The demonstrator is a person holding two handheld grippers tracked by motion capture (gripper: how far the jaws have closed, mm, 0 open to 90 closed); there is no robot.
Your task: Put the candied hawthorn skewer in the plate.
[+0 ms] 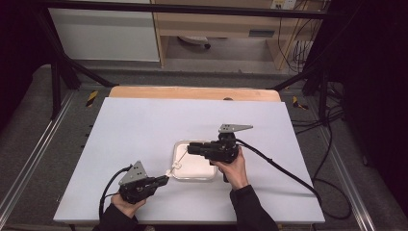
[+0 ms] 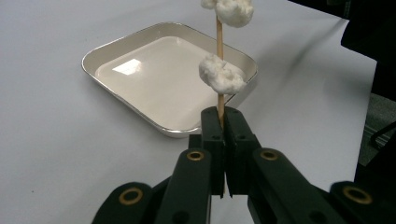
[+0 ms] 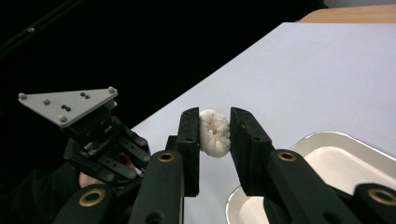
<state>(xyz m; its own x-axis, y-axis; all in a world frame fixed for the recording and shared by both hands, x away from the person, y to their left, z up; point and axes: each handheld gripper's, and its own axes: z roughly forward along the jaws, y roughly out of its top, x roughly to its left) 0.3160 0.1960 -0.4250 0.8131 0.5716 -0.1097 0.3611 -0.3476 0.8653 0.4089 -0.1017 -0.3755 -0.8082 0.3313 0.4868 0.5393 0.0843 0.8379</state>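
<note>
Pinching a wooden skewer (image 2: 219, 42) upright between pressed jaws: left gripper (image 2: 224, 135), white tray (image 2: 126, 49) just beyond. Squeezing one white marshmallow (image 3: 214, 133) on that skewer: right gripper (image 3: 214, 140).

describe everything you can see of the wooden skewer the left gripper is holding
The skewer is a thin, pale wooden stick, clamped at its lower end between the shut jaws of the left gripper. It points away from that gripper, over the near edge of the white tray. Two white, fluffy, marshmallow-like pieces are threaded on it, one midway and one farther up. Its far tip is out of frame.
</note>
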